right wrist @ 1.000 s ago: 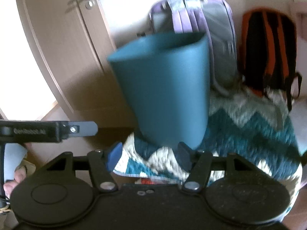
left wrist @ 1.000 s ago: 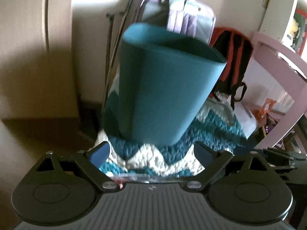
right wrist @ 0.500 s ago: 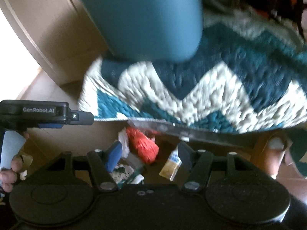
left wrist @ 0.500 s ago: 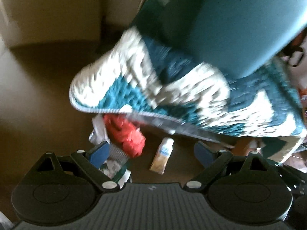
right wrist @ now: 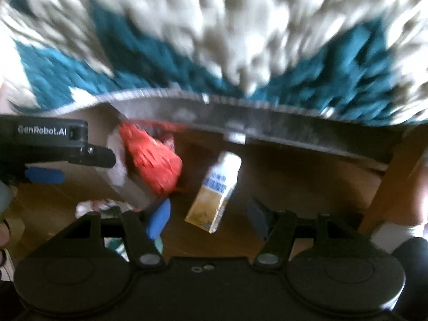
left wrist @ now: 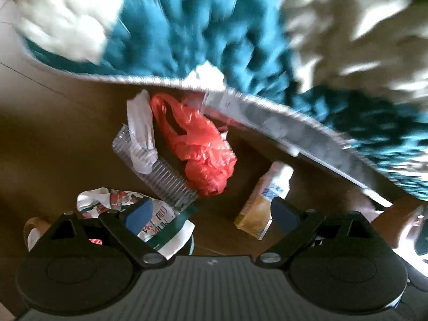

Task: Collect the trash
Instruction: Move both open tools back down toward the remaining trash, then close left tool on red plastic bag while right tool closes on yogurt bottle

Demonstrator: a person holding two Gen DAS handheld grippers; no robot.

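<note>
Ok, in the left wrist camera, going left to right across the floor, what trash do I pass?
Printed crumpled wrapper → clear ridged plastic tray with white paper in it → red plastic bag → small yellow drink carton. All lie on the brown floor below the blanket's edge.

Blurred rug [left wrist: 187,26], printed wrapper [left wrist: 112,200] half-hidden

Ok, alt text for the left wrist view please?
The open left gripper looks down at trash on a brown floor: a red plastic bag, a small drink carton, a clear ribbed tray and a printed wrapper. A blurred teal-and-white blanket hangs above.
</note>
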